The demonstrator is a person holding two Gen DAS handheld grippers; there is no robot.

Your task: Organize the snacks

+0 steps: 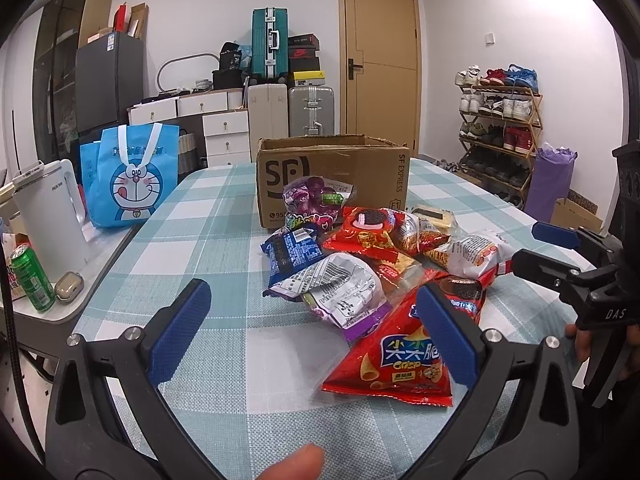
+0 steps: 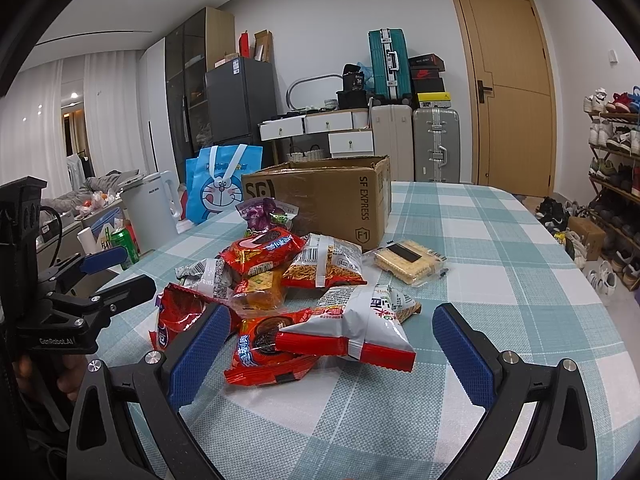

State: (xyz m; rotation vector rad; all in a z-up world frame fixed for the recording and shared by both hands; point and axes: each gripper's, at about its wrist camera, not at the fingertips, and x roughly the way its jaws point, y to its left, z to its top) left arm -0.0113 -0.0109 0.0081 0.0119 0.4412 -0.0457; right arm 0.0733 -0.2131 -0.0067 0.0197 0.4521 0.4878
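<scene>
Snacks (image 1: 360, 264) heaped on checked table (image 1: 192, 240), just in front of open SF box (image 1: 332, 176). Left gripper (image 1: 316, 324) low over near edge, jaws wide, empty, red crisp bag (image 1: 396, 360) by right finger. Right gripper (image 2: 332, 344) likewise wide, empty, white-red bag (image 2: 360, 328) between fingers, untouched.

The left claw (image 1: 312, 320) is held wide open above the checked table (image 1: 200, 248). A heap of snack packets (image 1: 376, 260) is piled before a cardboard box (image 1: 334, 182).
</scene>
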